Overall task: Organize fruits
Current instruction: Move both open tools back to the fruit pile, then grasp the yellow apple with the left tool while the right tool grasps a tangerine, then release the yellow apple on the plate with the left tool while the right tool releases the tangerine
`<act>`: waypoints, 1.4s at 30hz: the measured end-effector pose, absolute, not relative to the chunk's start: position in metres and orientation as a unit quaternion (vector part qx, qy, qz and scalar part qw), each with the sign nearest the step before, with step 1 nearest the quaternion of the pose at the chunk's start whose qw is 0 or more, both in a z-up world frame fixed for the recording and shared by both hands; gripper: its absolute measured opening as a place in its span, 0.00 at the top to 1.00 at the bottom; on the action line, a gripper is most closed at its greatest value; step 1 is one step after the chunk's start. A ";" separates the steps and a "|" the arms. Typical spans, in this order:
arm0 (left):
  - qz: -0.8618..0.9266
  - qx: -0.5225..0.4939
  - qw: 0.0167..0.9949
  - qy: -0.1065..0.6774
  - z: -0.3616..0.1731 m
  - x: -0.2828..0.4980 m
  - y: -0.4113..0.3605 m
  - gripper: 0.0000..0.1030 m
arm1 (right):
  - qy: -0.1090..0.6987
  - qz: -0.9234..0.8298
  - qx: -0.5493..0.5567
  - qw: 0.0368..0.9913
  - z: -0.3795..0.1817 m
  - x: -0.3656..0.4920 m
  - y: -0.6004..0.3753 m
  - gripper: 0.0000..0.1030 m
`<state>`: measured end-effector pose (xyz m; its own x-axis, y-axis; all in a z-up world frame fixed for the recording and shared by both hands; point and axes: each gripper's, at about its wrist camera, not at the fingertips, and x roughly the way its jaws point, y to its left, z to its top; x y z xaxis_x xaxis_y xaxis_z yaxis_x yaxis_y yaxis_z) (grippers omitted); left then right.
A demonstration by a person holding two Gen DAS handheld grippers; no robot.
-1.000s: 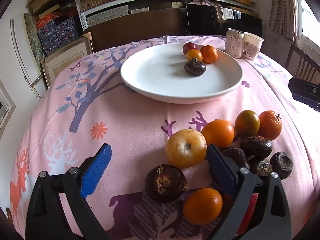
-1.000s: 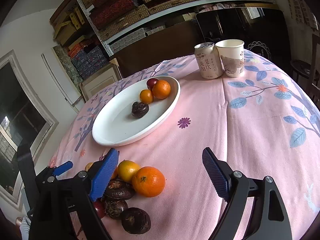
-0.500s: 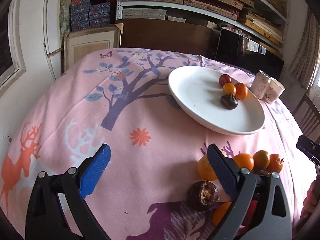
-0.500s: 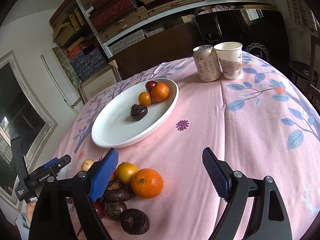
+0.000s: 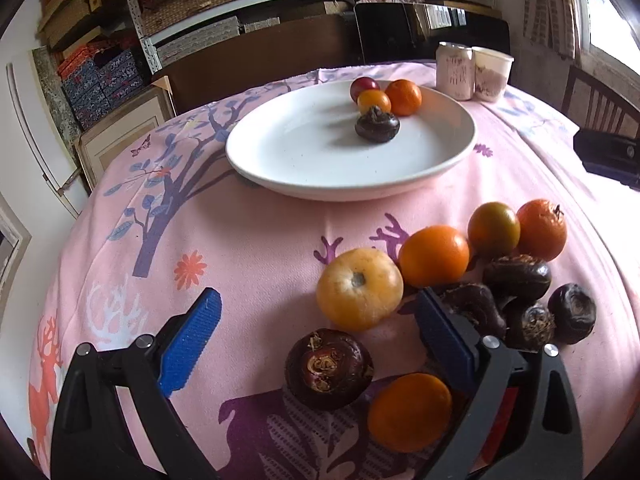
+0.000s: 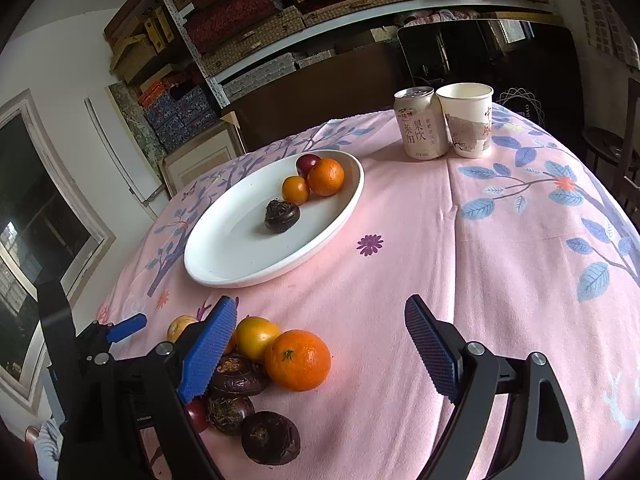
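A white plate (image 5: 304,184) holds a dark water chestnut (image 5: 377,125), a small orange fruit (image 5: 374,101), a mandarin (image 5: 404,97) and a red plum (image 5: 364,87). Loose fruit lies on the pink cloth in front of it. My left gripper (image 5: 317,296) stands open over this pile, with a yellow-orange fruit (image 5: 360,288) and a brown chestnut (image 5: 328,368) between its fingers, untouched. Further oranges (image 5: 434,256) and several dark chestnuts (image 5: 516,278) lie right of it. My right gripper (image 6: 320,304) is open and empty, beside a mandarin (image 6: 298,360) of the same pile.
A drink can (image 6: 420,124) and a paper cup (image 6: 466,120) stand at the table's far edge, behind the plate. A wooden chair (image 5: 600,100) is at the right. Shelves of boxes line the back wall. Bare pink cloth (image 6: 500,260) stretches to the right of the plate.
The left gripper swung away to the left half a second ago and is back over the fruit pile, close to where it was one second ago. The right gripper has not moved.
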<state>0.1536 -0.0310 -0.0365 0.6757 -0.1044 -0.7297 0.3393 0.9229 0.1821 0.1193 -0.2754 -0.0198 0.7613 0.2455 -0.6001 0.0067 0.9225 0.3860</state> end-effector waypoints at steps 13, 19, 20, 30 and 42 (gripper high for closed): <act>-0.215 0.086 0.875 0.426 -0.044 0.166 -0.029 0.58 | 0.382 0.119 0.186 0.897 -0.030 0.127 -0.265 0.21; -0.206 0.081 0.876 0.430 -0.043 0.168 -0.027 0.59 | 0.416 0.147 0.207 0.873 -0.044 0.134 -0.261 0.34; -0.202 0.081 0.876 0.430 -0.043 0.169 -0.026 0.59 | 0.420 0.148 0.213 0.870 -0.046 0.134 -0.262 0.34; -0.188 0.083 0.883 0.423 -0.040 0.167 -0.023 0.59 | 0.432 0.144 0.192 0.870 -0.057 0.139 -0.254 0.57; -0.179 0.051 0.907 0.379 0.013 0.199 -0.036 0.59 | 0.342 0.113 0.221 0.907 -0.006 0.148 -0.277 0.57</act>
